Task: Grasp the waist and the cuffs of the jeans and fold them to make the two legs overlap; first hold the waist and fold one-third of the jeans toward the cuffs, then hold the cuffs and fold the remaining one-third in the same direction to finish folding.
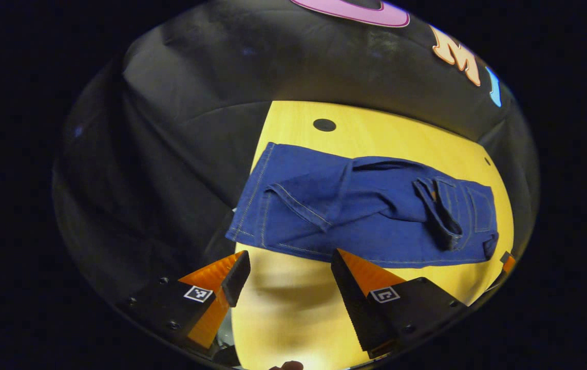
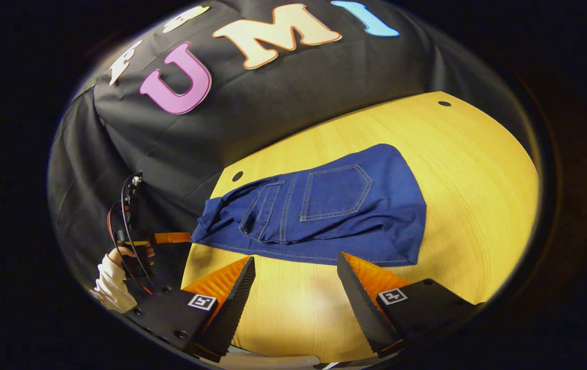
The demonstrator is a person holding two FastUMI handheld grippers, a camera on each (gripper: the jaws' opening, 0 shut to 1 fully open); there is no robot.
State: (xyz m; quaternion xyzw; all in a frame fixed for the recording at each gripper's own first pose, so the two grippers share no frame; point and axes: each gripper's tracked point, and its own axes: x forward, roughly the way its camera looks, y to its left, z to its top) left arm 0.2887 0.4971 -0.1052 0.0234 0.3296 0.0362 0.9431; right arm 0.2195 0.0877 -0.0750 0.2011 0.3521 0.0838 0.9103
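Observation:
Dark blue jeans [image 1: 365,210] lie across the yellow wooden table [image 1: 293,308] in a rumpled, partly folded strip. A stitched hem edge is at their left end, and the back pocket [image 1: 478,205] is near their right end. My left gripper [image 1: 289,257] is open just in front of the jeans' near edge, toward the left end, with nothing between its fingers. In the right gripper view the jeans [image 2: 324,205] show the back pocket [image 2: 337,192] face up. My right gripper [image 2: 296,259] is open at their near edge and holds nothing.
Black cloth walls close in the table's back and left sides. Small dark holes [image 1: 324,125] [image 2: 444,103] mark the tabletop. The table's left edge runs close to the jeans' left end. A hand in a white sleeve [image 2: 111,280] holds the left gripper beyond that edge.

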